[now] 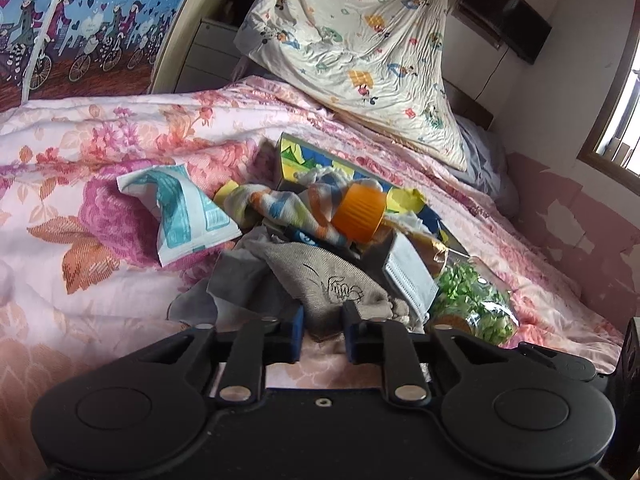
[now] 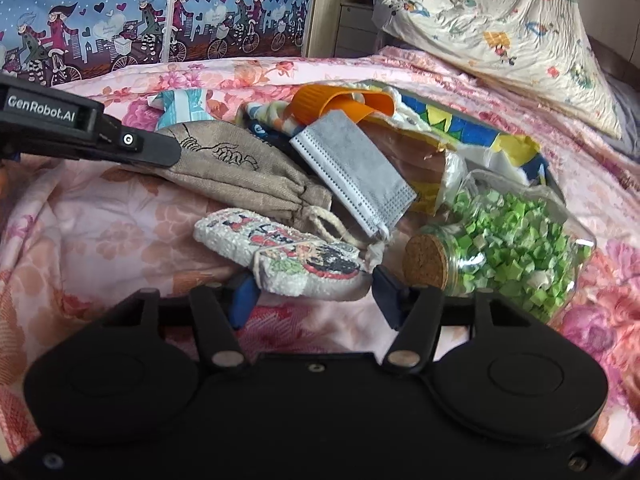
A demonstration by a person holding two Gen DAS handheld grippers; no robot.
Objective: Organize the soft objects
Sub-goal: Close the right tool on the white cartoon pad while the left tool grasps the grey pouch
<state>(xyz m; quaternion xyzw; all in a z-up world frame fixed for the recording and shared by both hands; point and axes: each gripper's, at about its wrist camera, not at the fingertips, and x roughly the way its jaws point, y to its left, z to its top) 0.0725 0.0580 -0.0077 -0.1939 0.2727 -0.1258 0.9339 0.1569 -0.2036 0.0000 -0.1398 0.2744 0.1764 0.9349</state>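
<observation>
A: Where did the soft things lie?

B: They lay in one heap on the bed [image 1: 100,152], on its flowered pink cover, nearer the right edge. A beige pouch [image 2: 232,168] with a drawn line figure was on the near side of the heap. A grey mask [image 2: 352,172] leaned over the pouch's tied end, and a striped cloth [image 1: 280,204] lay behind, partly under an orange cap [image 1: 360,212].

A: And the left hand-held gripper?

B: The left hand-held gripper [image 1: 322,332] was at the near edge of the pouch. Its blue pads [image 1: 298,332] stood a little apart with a fold of the beige cloth between them. I could not tell if they truly pinched it. In the right wrist view its black finger lay on the left end of the pouch.

A: What about the right one?

B: The right hand-held gripper [image 2: 312,292] was spread. A small white towel [image 2: 280,256] with a red and black picture lay between its two fingers, just in front of the pouch cords. The pads were at its sides, but a grip was not clear.

A: Was anything hard there?

B: Yes. A glass jar [image 2: 516,240] full of green bits, with a cork [image 2: 426,260], lay on its side just right of the towel. A colourful box [image 1: 304,156] was at the back of the heap, and a teal packet [image 1: 184,212] lay to its left. A cartoon-print pillow [image 1: 360,48] stood at the far side of the bed.
</observation>
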